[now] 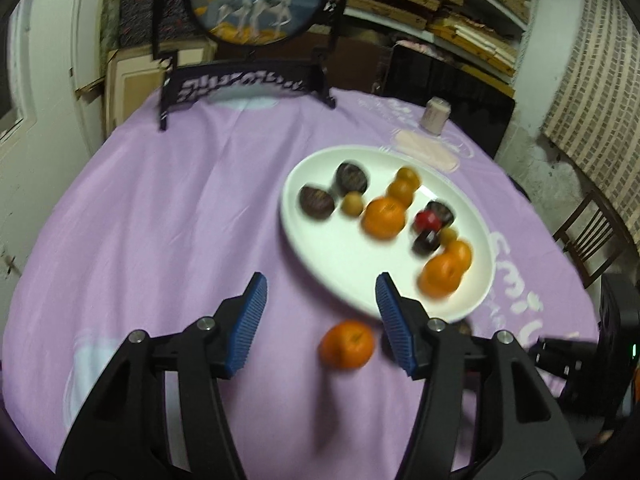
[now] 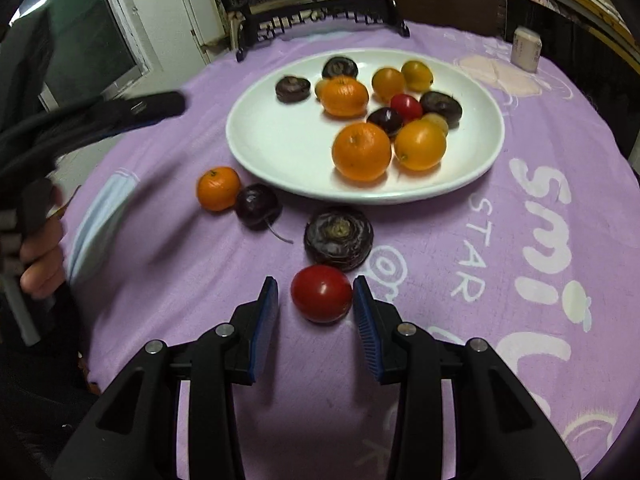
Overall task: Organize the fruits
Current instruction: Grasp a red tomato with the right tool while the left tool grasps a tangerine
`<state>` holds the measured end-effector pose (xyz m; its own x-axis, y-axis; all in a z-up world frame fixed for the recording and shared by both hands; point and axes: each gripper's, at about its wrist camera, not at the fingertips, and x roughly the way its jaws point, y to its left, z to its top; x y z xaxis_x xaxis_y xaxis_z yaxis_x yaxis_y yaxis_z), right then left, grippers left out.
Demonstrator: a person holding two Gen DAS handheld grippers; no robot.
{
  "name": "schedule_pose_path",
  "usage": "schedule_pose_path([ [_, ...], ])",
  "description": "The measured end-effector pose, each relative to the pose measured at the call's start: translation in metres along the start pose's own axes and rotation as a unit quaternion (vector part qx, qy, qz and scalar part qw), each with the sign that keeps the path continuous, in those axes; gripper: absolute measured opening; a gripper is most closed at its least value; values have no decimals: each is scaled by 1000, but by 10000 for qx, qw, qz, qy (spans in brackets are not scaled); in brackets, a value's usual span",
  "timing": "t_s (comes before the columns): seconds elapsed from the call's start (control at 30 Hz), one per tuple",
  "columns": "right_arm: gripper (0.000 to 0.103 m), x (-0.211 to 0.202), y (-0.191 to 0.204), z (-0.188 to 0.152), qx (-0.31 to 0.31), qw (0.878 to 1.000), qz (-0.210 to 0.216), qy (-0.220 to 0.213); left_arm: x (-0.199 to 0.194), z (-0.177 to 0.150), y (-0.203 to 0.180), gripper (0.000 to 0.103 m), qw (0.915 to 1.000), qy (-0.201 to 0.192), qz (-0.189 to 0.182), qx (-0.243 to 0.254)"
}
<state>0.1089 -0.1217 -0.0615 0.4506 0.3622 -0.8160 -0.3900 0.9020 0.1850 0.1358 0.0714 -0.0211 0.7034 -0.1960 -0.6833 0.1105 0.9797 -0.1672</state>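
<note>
A white plate (image 1: 320,256) (image 2: 272,152) on the purple cloth holds mandarins, yellow-orange and dark fruits and one small red one. Loose on the cloth in front of it lie a mandarin (image 2: 218,188) (image 1: 347,344), a dark plum-like fruit (image 2: 258,206), a dark wrinkled fruit (image 2: 339,238) and a red tomato (image 2: 322,294). My right gripper (image 2: 315,282) is open with the tomato between its blue pads; the right pad is at its skin and a gap shows on the left. My left gripper (image 1: 320,286) is open over the loose mandarin without touching it. It appears blurred at the left of the right wrist view (image 2: 140,110).
A round painted screen on a black stand (image 1: 248,84) (image 2: 320,20) stands at the table's far edge. A small pale cup or roll (image 1: 435,116) (image 2: 526,54) sits at the back right. A wooden chair (image 1: 588,236) is beyond the table's right side. A person's hand (image 2: 40,268) is at the left.
</note>
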Motion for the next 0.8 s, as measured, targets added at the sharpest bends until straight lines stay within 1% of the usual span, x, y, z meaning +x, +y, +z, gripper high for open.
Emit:
schedule_pose_path([
  [0.03,34,3,-1,-2,38,10000,11,43,-1,-5,3,58,10000,65,59,20],
  [0.07,34,5,-2,-3,53,9999,15,89,-1,-8,4,58,9999,100,84,35],
  [0.13,32,0,-1,-5,17,10000,-7,41,-1,-15,7,58,9997,192,137,74],
  [0.27,32,-19,-3,-9,57,9998,-97,-160,3,-29,5,58,9988,395,150,234],
  [0.37,32,-29,-10,-10,129,9995,-135,-274,10,-37,-4,58,9974,557,165,428],
  [0.53,32,-33,-17,-12,243,9991,-100,-325,16,-39,-20,58,9957,666,20,646],
  [0.63,32,-35,-18,-16,272,9990,-62,-349,28,-40,-28,58,9936,840,72,748],
  [0.7,32,-36,-20,-16,287,9989,-32,-380,39,-39,-29,56,9922,1024,110,709],
  [0.77,32,-38,-22,-17,299,9987,-15,-410,53,-39,-29,51,9905,1209,90,655],
  [0.8,32,-39,-22,-19,304,9987,-7,-419,55,-39,-29,51,9907,1174,125,670],
])
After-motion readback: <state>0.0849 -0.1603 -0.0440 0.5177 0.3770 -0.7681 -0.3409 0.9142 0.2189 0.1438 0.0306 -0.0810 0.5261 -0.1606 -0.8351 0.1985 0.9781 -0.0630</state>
